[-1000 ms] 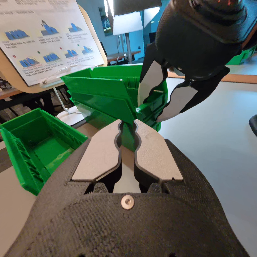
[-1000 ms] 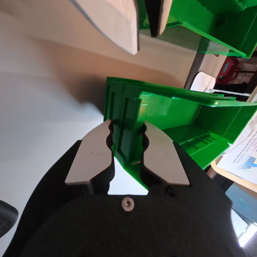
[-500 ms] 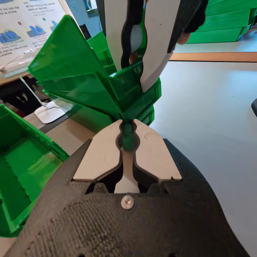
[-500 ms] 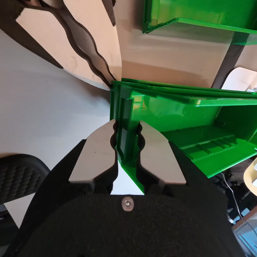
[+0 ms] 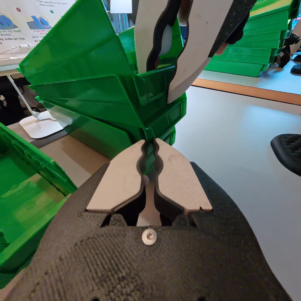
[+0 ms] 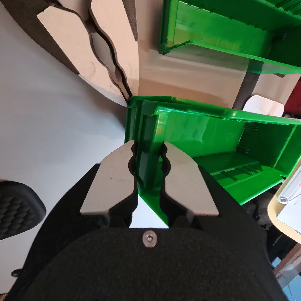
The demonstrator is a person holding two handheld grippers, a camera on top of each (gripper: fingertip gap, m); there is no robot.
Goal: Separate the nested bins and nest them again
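A stack of nested green bins (image 5: 97, 133) stands on the table. My left gripper (image 5: 149, 141) is shut on the front corner rim of a lower bin. It also shows in the right wrist view (image 6: 127, 101), pinching that corner. My right gripper (image 6: 149, 143) is shut on the front wall of the top bin (image 6: 211, 146). In the left wrist view the right gripper (image 5: 157, 81) comes down from above, and the top bin (image 5: 78, 53) is tilted up out of the stack.
A separate green bin (image 5: 24, 195) lies open to the left, also seen in the right wrist view (image 6: 228, 32). A white stand base (image 5: 40, 125) and an instruction sheet (image 5: 14, 24) sit behind. More green bins (image 5: 252, 48) are stacked at the back right. A black chair part (image 5: 288, 151) is at the right. Tip to tip, the grippers are about 6 cm apart.
My left gripper moved in to the stack's front corner and shut on the lower bin's rim. My right gripper kept its hold, and the top bin tipped up out of the stack.
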